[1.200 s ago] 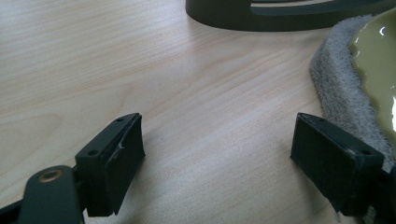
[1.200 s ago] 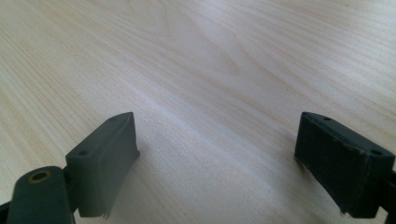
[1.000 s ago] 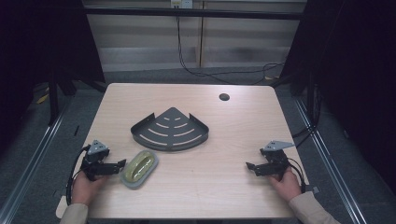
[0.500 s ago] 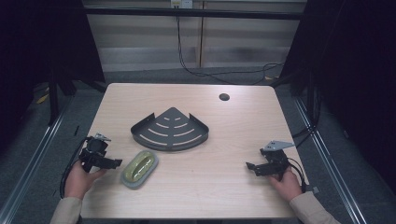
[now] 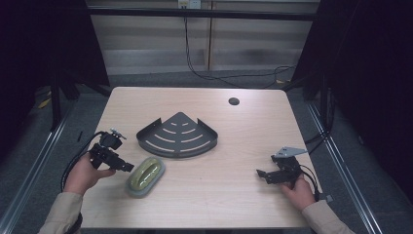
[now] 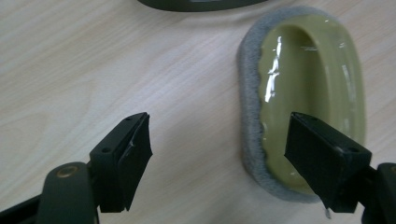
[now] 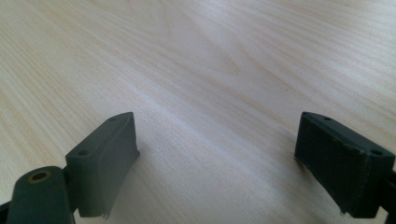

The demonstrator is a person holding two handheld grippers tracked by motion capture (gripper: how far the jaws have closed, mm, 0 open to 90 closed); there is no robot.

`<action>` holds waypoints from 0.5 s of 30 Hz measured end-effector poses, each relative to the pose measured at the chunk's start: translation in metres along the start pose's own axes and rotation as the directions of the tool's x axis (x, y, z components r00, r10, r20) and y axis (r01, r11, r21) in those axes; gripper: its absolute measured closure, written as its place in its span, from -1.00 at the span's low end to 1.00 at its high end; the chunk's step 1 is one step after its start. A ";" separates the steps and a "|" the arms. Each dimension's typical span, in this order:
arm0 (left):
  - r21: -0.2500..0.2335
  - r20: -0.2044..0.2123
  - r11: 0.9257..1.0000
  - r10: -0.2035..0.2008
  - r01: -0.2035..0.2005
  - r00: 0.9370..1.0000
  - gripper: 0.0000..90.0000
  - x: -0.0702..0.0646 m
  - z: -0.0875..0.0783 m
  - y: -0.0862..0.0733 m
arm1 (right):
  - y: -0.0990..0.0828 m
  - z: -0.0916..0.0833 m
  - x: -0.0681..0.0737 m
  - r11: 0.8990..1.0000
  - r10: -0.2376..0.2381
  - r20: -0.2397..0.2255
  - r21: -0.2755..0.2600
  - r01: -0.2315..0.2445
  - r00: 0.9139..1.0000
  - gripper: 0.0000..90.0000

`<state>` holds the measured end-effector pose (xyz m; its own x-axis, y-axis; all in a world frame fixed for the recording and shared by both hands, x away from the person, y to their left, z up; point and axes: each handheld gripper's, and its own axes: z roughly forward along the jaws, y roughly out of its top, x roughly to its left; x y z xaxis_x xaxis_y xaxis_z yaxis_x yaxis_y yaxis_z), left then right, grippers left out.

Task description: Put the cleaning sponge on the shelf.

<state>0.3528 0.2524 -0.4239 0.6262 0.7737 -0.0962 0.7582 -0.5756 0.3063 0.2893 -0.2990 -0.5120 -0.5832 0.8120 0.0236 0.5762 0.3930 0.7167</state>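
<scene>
Left hand-held gripper (image 5: 127, 167), against a second ago: lifted, swung toward the far side of its hand, then tipped back down so that its jaws now point right at the soap dish (image 5: 145, 175). Jaws wide apart in the left gripper view, one over bare desk (image 5: 243, 141), the other hanging over the near end of the dish's glossy olive bowl (image 6: 310, 107); no contact visible. Looks like lining up for a pinch across the grey fuzzy rim (image 6: 250, 126), not yet a grasp.

Soap dish itself unmoved: flat on the desk near the left front, just near and left of the dark corner shelf rack (image 5: 178, 135), close to it but apart.

Right hand-held gripper (image 5: 265, 174) unchanged at the right front, jaws spread, nothing between them but wood grain in the right gripper view.

Probable meaning: pick-up of the dish about to begin, rack the likely destination. Slippery glaze a risk for a shallow bite.
</scene>
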 end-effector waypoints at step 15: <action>0.071 0.026 0.997 0.035 -0.037 0.999 -0.38 -0.011 -0.007 0.015 | 0.000 0.000 0.000 1.000 0.000 0.000 0.000 0.000 1.000 -0.72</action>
<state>0.3558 0.2375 -0.4114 0.6569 0.7459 -0.1099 0.7456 -0.6211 0.2414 0.2893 -0.2990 -0.5120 -0.5833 0.8119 0.0238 0.5762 0.3929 0.7167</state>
